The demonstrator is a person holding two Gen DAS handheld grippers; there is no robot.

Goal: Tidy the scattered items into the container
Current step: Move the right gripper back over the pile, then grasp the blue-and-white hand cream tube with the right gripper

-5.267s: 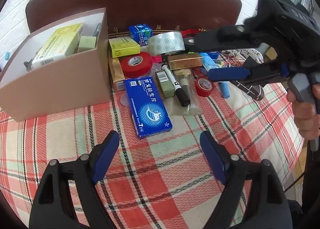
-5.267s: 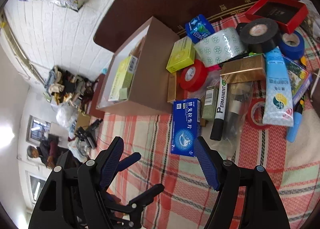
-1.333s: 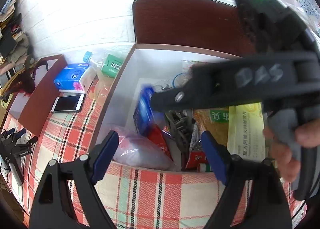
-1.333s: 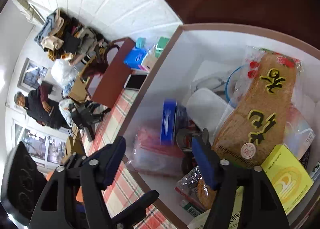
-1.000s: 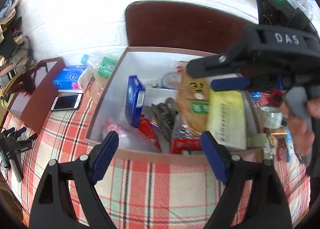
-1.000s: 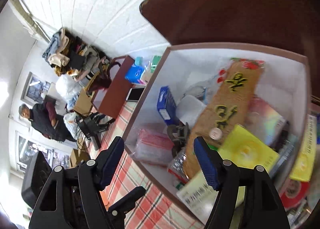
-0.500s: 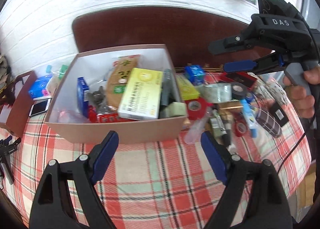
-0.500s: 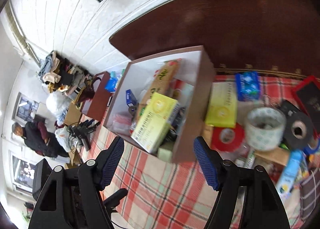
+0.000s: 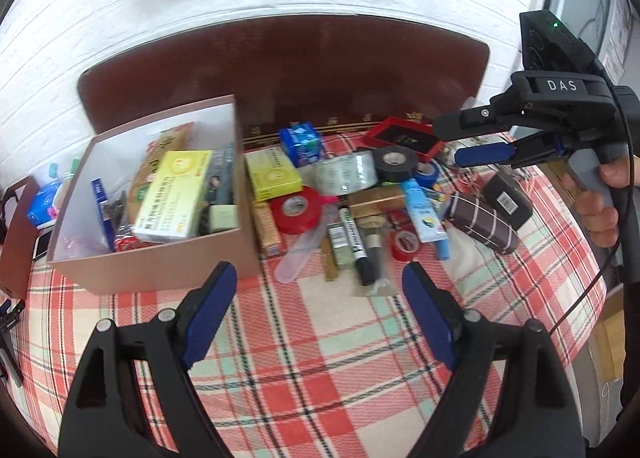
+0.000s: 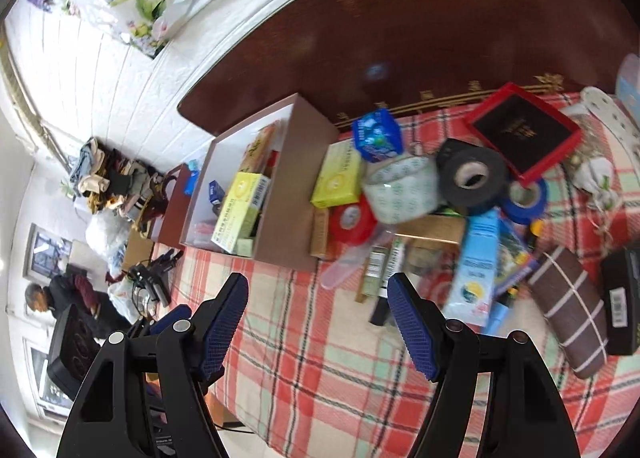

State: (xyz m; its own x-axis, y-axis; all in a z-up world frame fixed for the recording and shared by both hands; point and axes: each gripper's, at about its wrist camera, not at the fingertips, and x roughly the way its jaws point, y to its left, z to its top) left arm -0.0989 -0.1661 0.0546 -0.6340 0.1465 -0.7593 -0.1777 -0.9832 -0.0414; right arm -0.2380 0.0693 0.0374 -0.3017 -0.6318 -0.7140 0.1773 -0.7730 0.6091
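Left wrist view: left gripper (image 9: 318, 290) spread, nothing between jaws, above checked tablecloth (image 9: 320, 358). Cardboard box (image 9: 160, 262) far left, part filled, blue box (image 9: 100, 214) standing inside at left. Scattered items right of box: red tape (image 9: 296, 210), marker (image 9: 354, 238). Only here: right gripper (image 9: 472, 142) from side, hand (image 9: 600, 202) on handle.

Right wrist view: right gripper (image 10: 318, 310) spread, empty. Only here: seated person (image 10: 72, 298) at far left.

Versus five seconds ago: blue box gone from cloth, now in cardboard box.
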